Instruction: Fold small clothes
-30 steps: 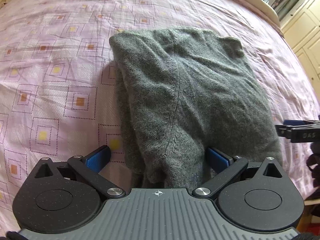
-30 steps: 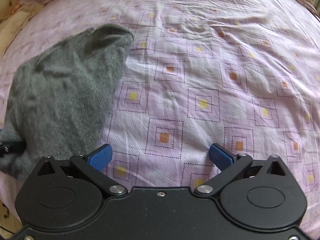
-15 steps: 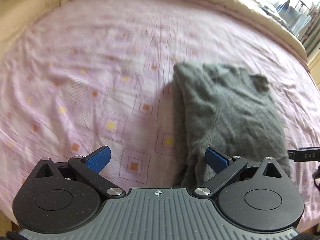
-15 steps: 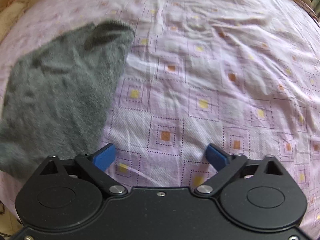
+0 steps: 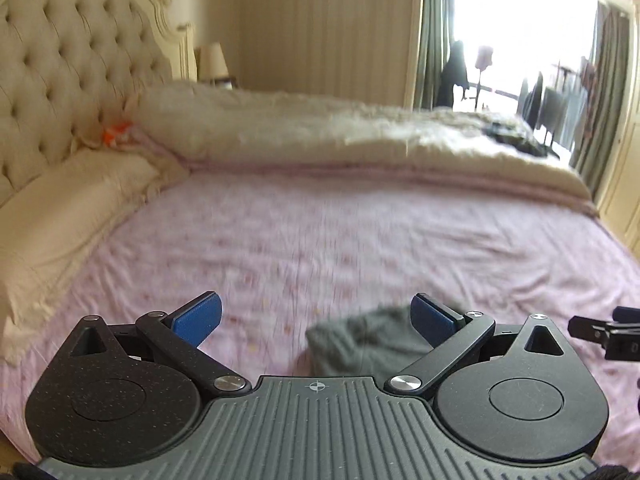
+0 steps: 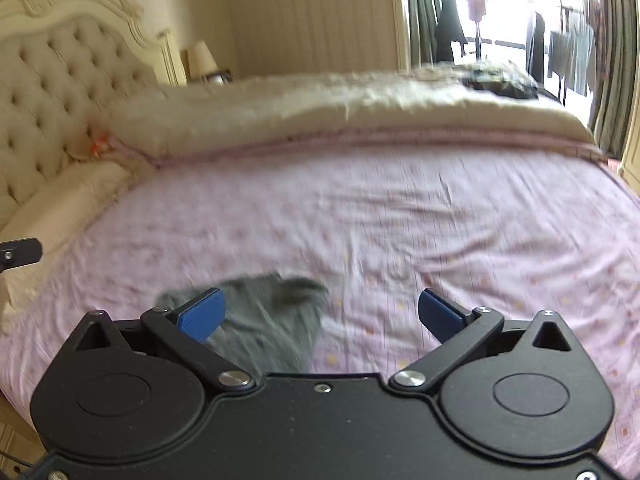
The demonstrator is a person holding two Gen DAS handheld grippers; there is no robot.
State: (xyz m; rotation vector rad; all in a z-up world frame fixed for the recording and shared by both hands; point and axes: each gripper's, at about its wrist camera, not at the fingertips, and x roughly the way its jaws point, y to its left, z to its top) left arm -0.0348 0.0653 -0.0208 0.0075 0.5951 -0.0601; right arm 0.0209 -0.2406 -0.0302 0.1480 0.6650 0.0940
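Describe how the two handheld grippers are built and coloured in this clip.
Both have blue finger pads on black linkage arms with silver pivot bolts and round black housings. The left gripper has a ribbed grey centre plate with a crosshair mark; the right gripper has a smooth black plate.

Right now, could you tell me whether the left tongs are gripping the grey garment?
No, the left tongs are spread wide and hold nothing, while the grey garment lies on the pink sheet.
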